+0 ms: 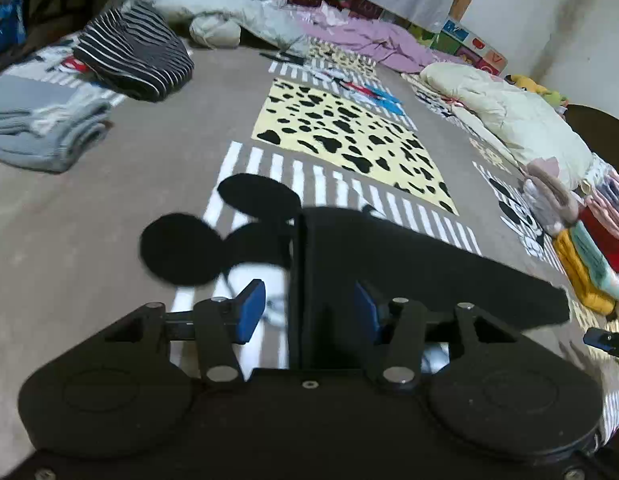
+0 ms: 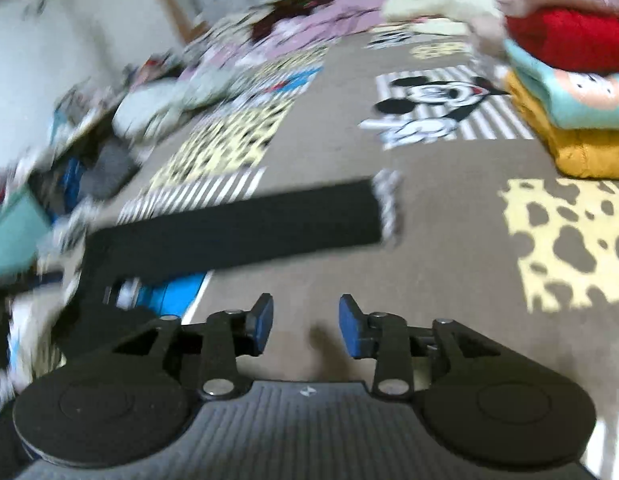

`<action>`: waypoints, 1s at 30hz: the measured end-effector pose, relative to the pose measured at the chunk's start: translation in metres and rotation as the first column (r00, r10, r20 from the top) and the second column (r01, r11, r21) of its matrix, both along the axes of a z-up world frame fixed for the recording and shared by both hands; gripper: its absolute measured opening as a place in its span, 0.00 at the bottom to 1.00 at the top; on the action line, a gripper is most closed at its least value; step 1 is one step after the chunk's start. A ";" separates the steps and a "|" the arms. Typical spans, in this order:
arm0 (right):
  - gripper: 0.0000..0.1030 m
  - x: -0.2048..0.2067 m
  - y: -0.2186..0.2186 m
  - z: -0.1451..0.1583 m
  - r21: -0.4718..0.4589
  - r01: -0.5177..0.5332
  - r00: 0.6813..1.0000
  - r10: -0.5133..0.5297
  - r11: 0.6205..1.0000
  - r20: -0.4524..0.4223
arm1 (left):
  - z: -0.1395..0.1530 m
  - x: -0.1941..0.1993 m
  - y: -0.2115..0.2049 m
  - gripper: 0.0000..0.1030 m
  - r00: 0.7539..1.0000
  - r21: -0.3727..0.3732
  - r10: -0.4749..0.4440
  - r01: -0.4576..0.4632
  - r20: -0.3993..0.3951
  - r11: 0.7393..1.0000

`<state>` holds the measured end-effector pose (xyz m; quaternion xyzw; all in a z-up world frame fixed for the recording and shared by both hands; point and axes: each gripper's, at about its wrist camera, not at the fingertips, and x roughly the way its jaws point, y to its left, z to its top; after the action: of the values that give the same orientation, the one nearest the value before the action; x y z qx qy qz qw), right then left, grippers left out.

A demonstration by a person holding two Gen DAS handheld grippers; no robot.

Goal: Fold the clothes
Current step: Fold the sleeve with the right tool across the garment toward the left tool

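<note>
A black garment (image 1: 389, 256) with a long sleeve lies on the printed bed cover (image 1: 109, 208). In the left wrist view it sits between the blue pads of my left gripper (image 1: 305, 312), whose jaws stand apart around its folded edge. In the right wrist view the same black sleeve (image 2: 237, 224), with a black-and-white cuff (image 2: 389, 204), stretches across ahead and to the left. My right gripper (image 2: 305, 328) is open and empty, hovering over bare cover below the sleeve.
A striped folded garment (image 1: 137, 56) and a grey folded one (image 1: 41, 132) lie at the left. A stack of folded clothes, red, teal and yellow (image 2: 569, 92), stands at the right. Loose bedding and clothes (image 1: 509, 116) line the far and right sides.
</note>
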<state>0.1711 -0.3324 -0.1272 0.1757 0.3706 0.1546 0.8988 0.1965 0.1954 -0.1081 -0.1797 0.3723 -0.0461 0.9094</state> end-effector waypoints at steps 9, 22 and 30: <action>0.57 0.075 -0.037 -0.045 0.210 0.171 0.985 -0.161 0.963 -0.061 | -0.043 0.064 0.037 0.18 0.990 -0.319 0.020 -0.064 -0.139 0.946; 0.16 0.111 -0.036 -0.022 0.240 0.129 0.990 -0.138 0.962 0.018 | -0.048 0.059 0.053 0.22 0.975 -0.408 0.049 -0.136 -0.216 0.903; 0.51 0.102 -0.015 -0.006 0.022 0.123 0.987 -0.125 0.992 0.097 | 0.006 0.032 0.013 0.41 0.998 0.014 0.033 -0.034 0.056 0.999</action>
<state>0.2730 -0.3477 -0.1332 0.1978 0.3133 0.1097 0.9223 0.2282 0.2083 -0.1016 -0.1779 0.3440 -0.0332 0.9214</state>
